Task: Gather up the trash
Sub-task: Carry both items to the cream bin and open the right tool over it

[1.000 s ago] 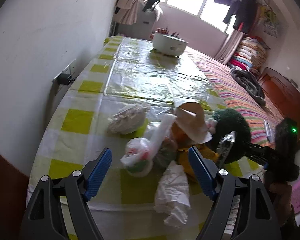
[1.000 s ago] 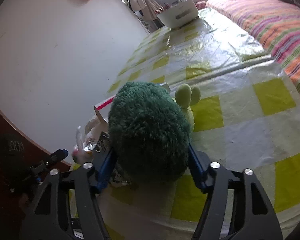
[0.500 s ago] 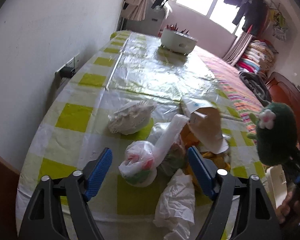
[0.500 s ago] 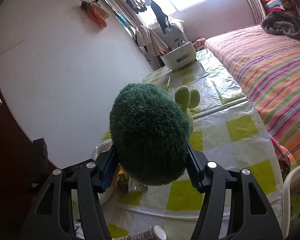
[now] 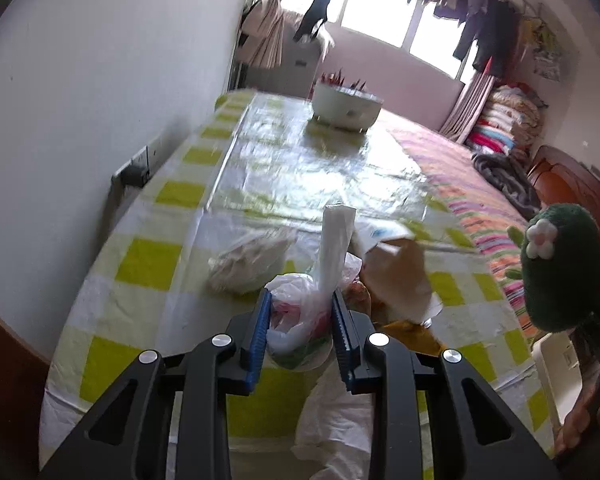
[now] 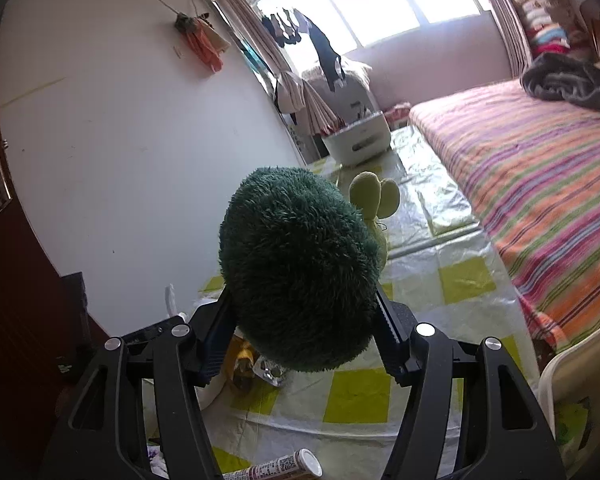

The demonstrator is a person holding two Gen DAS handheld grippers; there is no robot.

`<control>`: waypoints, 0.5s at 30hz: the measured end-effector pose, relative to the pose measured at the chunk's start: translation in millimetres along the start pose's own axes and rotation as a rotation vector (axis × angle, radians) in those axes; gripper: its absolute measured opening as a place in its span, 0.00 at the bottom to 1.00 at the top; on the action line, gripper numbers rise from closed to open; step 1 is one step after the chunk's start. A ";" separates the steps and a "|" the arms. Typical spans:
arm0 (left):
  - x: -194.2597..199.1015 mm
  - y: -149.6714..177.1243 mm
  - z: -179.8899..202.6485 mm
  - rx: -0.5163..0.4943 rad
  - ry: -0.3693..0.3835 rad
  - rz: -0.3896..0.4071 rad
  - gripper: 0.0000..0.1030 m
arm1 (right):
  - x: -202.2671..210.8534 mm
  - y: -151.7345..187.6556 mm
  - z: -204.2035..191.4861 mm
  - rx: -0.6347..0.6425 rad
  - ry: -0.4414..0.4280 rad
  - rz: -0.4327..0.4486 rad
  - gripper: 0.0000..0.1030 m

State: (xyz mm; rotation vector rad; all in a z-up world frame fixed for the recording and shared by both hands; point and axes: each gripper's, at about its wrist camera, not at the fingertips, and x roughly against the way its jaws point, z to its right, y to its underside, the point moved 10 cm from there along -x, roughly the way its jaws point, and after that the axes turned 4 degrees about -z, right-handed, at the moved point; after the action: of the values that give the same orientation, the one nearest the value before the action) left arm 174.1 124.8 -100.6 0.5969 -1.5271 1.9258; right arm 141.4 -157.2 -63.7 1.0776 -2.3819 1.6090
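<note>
On the checked table [image 5: 148, 256], the left gripper [image 5: 300, 320] has just closed its 2 jaws on a knotted plastic bag [image 5: 300, 316], its twisted handle upright. The right gripper [image 6: 304, 316], off to the side, clamps a green plush toy [image 6: 296, 268].

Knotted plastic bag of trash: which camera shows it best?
The left wrist view: the knotted plastic bag sits pinched in the left gripper. In the right wrist view the green plush toy hides it.

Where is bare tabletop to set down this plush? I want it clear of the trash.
Free: the glossy stretch between the white basin and the trash pile. Crowded: the near end, around the knotted bag.
</note>
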 end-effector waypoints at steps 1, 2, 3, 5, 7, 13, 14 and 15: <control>3.9 -3.1 1.8 -0.001 0.003 0.019 0.27 | 1.7 -0.6 0.6 0.006 0.006 0.006 0.58; 7.3 -5.9 3.1 -0.003 0.001 0.037 0.27 | 3.5 -1.3 1.6 0.011 0.012 0.014 0.58; 11.8 -9.3 4.1 -0.004 0.000 0.059 0.27 | 6.0 -2.2 2.0 0.016 0.016 0.019 0.58; 18.2 -14.6 5.5 0.001 0.004 0.087 0.27 | 10.7 -3.1 3.6 0.021 0.023 0.028 0.58; 22.9 -19.9 7.7 0.016 0.022 0.110 0.27 | 14.5 -4.2 5.6 0.023 0.028 0.037 0.58; 29.0 -24.3 22.8 0.011 0.053 0.132 0.27 | 30.9 -6.4 18.2 0.033 0.067 0.058 0.58; 30.6 -25.3 27.2 0.009 0.061 0.137 0.27 | 34.7 -7.0 20.9 0.032 0.073 0.064 0.58; 32.0 -25.3 30.8 0.008 0.067 0.140 0.27 | 38.3 -7.9 23.5 0.031 0.077 0.067 0.58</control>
State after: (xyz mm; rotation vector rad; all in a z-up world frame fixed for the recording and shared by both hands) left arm 168.1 104.6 -54.1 0.4343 -1.5558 2.0364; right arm 124.5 -197.9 -51.8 0.9318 -2.3759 1.6820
